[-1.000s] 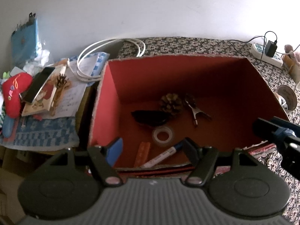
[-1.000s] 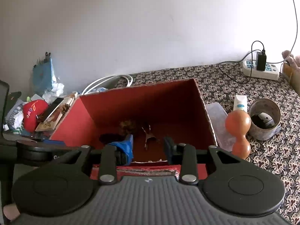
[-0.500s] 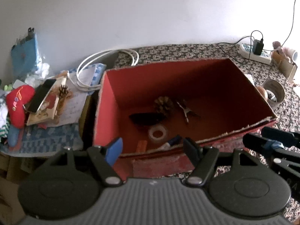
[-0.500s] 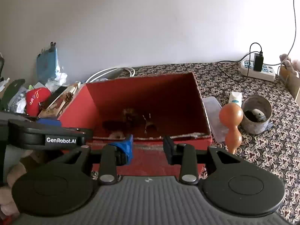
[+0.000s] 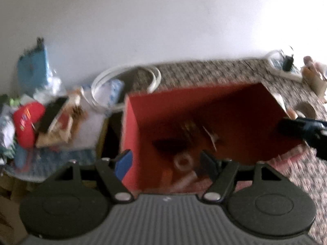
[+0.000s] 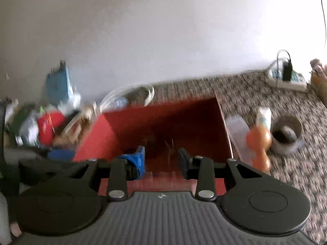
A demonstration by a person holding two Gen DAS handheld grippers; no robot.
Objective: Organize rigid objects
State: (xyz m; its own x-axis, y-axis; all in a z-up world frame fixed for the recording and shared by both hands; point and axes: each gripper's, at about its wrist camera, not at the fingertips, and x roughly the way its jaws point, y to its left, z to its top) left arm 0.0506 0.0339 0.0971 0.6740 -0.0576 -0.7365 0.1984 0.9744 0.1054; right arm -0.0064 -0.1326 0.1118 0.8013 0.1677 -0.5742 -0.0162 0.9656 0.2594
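Across the middle of both wrist views, the open red cardboard box (image 5: pixel 130 126) is sitting lower and farther off than a second ago, as both grippers are pulling up and back from it. The left gripper (image 5: pixel 166 161) and right gripper (image 6: pixel 161 159) are both spread and empty, while the clear tape ring (image 5: pixel 183 161) and blurred small items are lying inside, so a drop-off looks finished
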